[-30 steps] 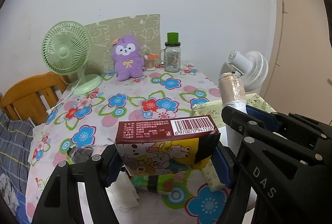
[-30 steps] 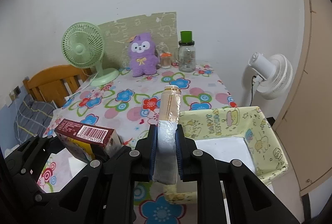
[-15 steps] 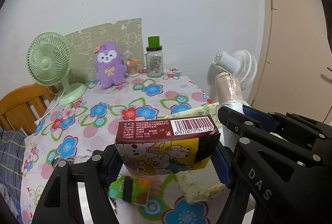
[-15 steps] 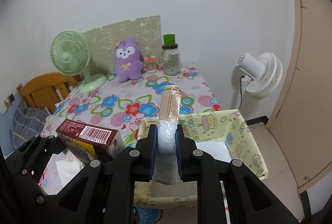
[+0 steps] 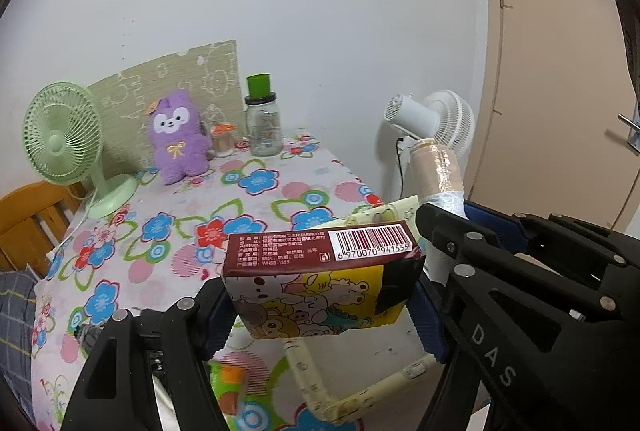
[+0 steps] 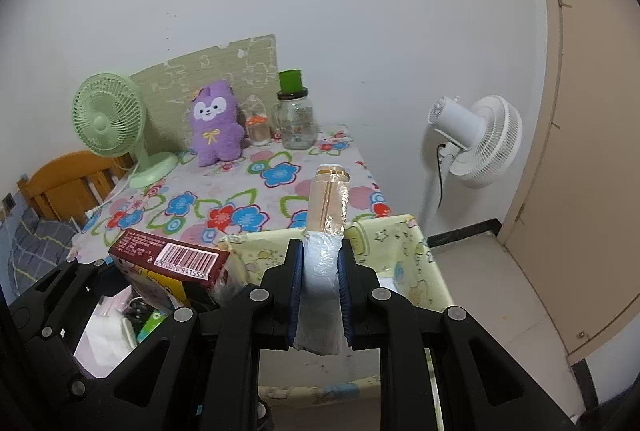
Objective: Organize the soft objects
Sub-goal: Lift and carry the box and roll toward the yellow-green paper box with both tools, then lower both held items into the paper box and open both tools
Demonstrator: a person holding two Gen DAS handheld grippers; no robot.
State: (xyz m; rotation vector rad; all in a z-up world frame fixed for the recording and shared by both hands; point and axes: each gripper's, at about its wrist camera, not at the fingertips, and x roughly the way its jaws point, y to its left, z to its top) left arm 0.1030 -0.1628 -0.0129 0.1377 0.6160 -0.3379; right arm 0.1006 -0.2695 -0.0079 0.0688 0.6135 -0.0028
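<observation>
In the left wrist view, the left claw (image 5: 320,307) held a soft rectangular tissue pack with a maroon barcode top and yellow cartoon sides (image 5: 320,279), its jaws wide apart and pressed on the two short ends. The long axis of the pack lay level, across the view from left to right, with the barcode side facing up. It hung above the near corner of the pale yellow fabric storage box with cartoon print (image 5: 316,387), which stood beside the flower-patterned table (image 5: 256,191). In the right wrist view, the right claw (image 6: 320,295) was closed narrow on a slim beige roll wrapped in clear plastic (image 6: 326,231), whose long axis pointed forward and slightly up, over the box. I think the pack could sag and slip, because only its ends were pinched.
</observation>
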